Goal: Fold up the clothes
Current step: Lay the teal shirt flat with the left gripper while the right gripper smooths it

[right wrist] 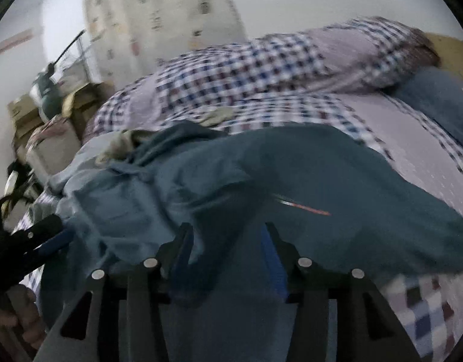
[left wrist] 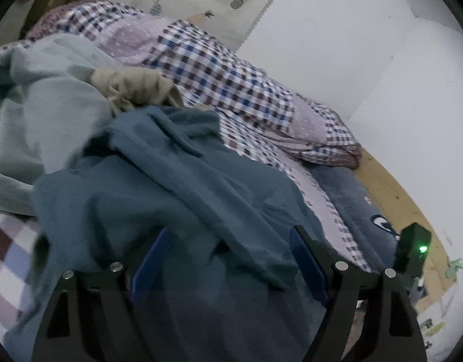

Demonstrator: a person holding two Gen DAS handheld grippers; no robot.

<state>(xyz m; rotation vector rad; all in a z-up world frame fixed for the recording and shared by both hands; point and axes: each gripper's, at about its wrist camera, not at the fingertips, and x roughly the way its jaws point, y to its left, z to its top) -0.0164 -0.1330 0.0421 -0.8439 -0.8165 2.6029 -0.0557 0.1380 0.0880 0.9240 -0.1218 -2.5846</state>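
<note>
Left wrist view: three garments lie heaped on a checked bed (left wrist: 231,84): a teal garment (left wrist: 171,196), a pale green one (left wrist: 35,114) and a beige one (left wrist: 135,86). The left gripper (left wrist: 228,241), angled down, gapes over the crumpled teal cloth.

Right wrist view: the right gripper (right wrist: 227,238) straddles a teal fold, jaws half apart, not visibly pinching.

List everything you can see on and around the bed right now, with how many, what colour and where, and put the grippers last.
teal garment: one, dark teal, crumpled on the bed nearest both grippers
pale garment: one, light grey-green, heaped left of the teal one
beige cloth: one, tan, bunched behind the teal garment
checked quilt: one, blue, maroon and white, piled along the wall
navy blanket: one, dark blue, bed's right edge
cardboard boxes: several, brown, beside the bed
left gripper: black, blue pads, open over teal fabric
right gripper: black, blue pads, jaws apart, fabric between
</note>
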